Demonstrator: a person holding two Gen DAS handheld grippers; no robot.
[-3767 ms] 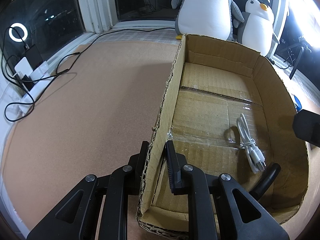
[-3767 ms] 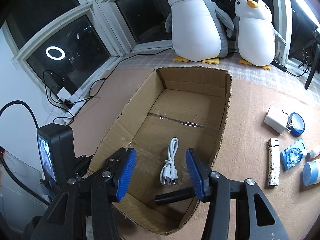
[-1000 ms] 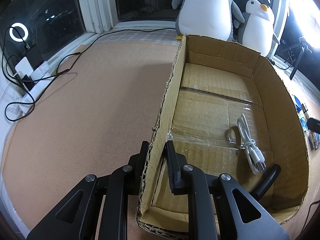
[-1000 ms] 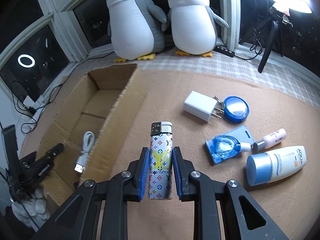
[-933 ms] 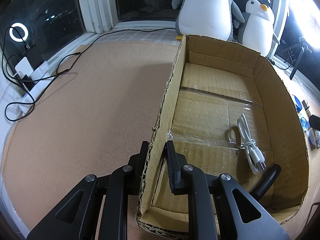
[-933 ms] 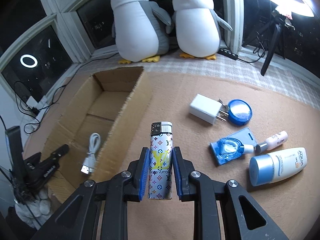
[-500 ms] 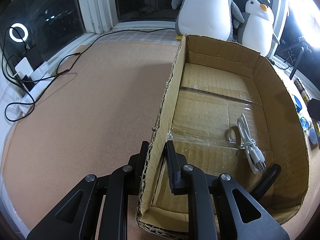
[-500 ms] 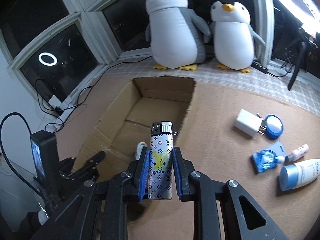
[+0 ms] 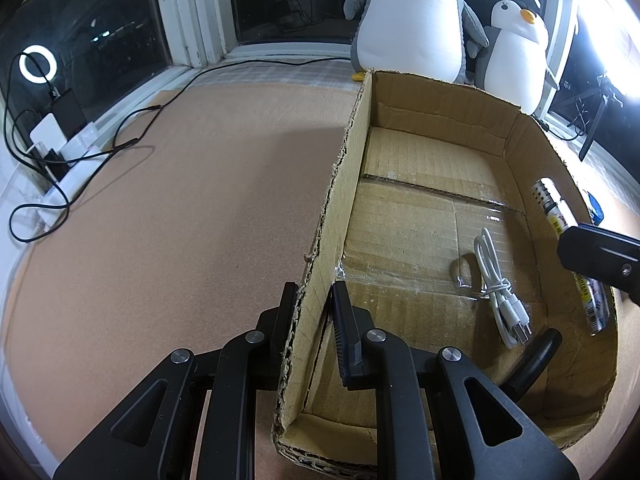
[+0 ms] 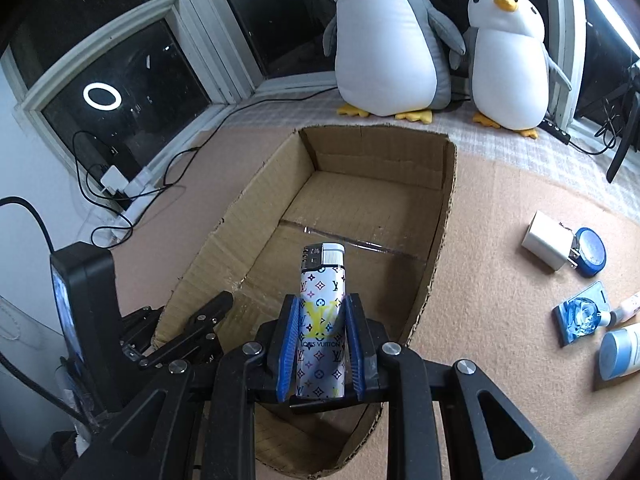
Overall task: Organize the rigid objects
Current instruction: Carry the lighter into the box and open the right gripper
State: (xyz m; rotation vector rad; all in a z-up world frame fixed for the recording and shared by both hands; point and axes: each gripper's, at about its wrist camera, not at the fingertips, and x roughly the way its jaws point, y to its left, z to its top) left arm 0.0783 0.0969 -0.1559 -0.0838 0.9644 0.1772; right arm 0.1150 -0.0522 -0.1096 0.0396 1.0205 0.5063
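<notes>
Right gripper (image 10: pixel 320 344) has swung its clamped lighter (image 10: pixel 322 312) over the box (image 10: pixel 444 216); left gripper (image 9: pixel 314 312) pinches the wall. Dropped high, it probably bounces out.

The right gripper (image 10: pixel 320 344) has carried the lighter (image 10: pixel 322 320) left from the mat to over the box (image 10: pixel 444 216).

Two white-and-grey plush penguins (image 10: pixel 386 40) stand side by side on the checked cloth (image 10: pixel 520 148) before dark windows (image 10: pixel 120 80); black cables (image 9: pixel 120 148) cross the table.
</notes>
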